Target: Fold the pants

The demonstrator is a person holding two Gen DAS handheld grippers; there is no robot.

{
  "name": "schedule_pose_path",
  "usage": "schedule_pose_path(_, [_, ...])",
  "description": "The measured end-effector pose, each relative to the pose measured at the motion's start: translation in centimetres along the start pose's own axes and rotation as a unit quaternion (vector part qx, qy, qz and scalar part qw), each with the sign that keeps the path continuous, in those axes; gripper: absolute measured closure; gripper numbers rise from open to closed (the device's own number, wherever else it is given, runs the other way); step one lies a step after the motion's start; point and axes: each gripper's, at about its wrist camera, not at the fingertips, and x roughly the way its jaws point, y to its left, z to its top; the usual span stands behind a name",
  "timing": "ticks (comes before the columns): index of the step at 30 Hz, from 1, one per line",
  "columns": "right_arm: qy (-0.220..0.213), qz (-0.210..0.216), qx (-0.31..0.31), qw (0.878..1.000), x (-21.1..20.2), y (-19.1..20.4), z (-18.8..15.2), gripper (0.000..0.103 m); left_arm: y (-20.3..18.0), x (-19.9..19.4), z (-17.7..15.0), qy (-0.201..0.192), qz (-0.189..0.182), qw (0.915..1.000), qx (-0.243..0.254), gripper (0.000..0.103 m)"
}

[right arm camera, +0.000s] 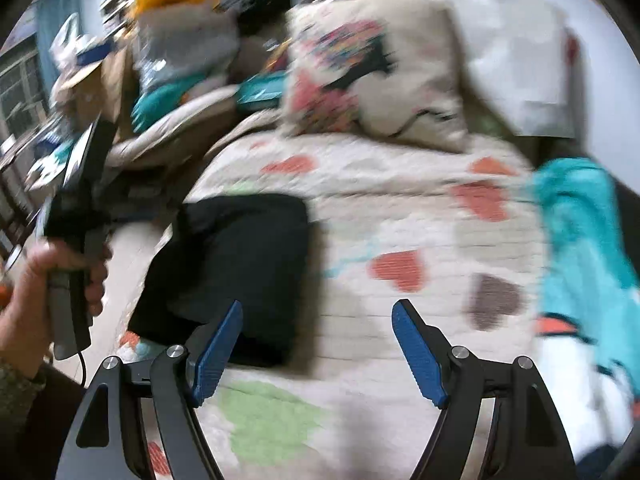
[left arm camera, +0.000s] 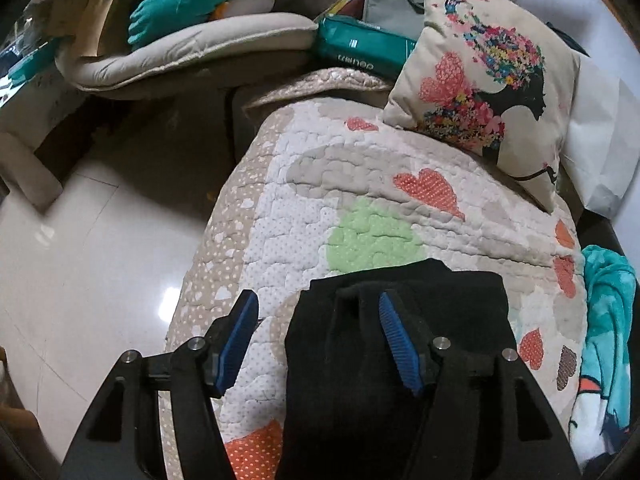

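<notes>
The black pants point(left arm camera: 400, 360) lie folded into a compact rectangle on the quilted heart-pattern bedspread point(left arm camera: 320, 200). My left gripper point(left arm camera: 318, 302) is open and empty, just above the pants' left edge, its right finger over the cloth. In the blurred right wrist view the folded pants point(right arm camera: 232, 272) lie left of centre on the bedspread point(right arm camera: 400, 216). My right gripper point(right arm camera: 318, 314) is open and empty above the bedspread, to the right of the pants. The hand-held left gripper body point(right arm camera: 80, 220) shows at the left.
A floral cushion point(left arm camera: 480, 92) and a white pillow point(left arm camera: 600, 140) stand at the head of the bed. A teal blanket point(left arm camera: 608, 320) lies at the right edge. Shiny tiled floor point(left arm camera: 80, 260) is left of the bed, with cluttered cushions and boxes point(left arm camera: 200, 40) behind.
</notes>
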Motion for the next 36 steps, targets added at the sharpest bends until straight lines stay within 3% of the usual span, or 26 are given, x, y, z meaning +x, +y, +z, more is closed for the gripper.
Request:
schedule_pose_path(6, [-0.069, -0.089, 0.044, 0.993, -13.5, -6.0, -1.8, 0.021, 0.0, -0.9, -1.9, 0.001, -0.006, 0.9998, 0.018, 0.041])
schedule_pose_path(11, [-0.116, -0.161, 0.040, 0.979, -25.6, -8.2, -5.7, 0.020, 0.4, -1.7, -3.8, -0.007, 0.023, 0.9990, 0.039, 0.041])
schedule_pose_path(16, [-0.192, -0.221, 0.065, 0.954, -37.3, -10.0, -10.0, 0.012, 2.9, -4.9, -5.1, -0.036, 0.029, 0.9985, 0.030, 0.041])
schedule_pose_path(20, [-0.247, -0.263, 0.091, 0.928, -42.3, -11.0, -11.5, 0.009, 5.3, -6.3, -5.5, -0.037, 0.023, 0.9990, -0.006, 0.041])
schedule_pose_path(23, [-0.263, -0.240, 0.113, 0.928, -42.6, -11.6, -10.6, 0.009, 6.7, -7.1, -5.3, -0.042, 0.019, 0.9984, -0.032, 0.041])
schedule_pose_path(26, [-0.245, -0.199, 0.110, 0.943, -39.8, -11.0, -8.5, 0.009, 7.7, -7.8, -5.1, -0.050, 0.012, 0.9975, -0.048, 0.041])
schedule_pose_path(31, [-0.186, -0.128, 0.043, 0.973, -30.7, -6.8, -3.5, 0.009, 9.2, -7.9, -4.7, -0.042, -0.009, 0.9960, -0.078, 0.041])
schedule_pose_path(36, [-0.114, -0.035, -0.044, 0.992, -20.5, -0.8, 2.0, 0.009, 9.6, -7.2, -4.5, -0.023, -0.034, 0.9943, -0.098, 0.041])
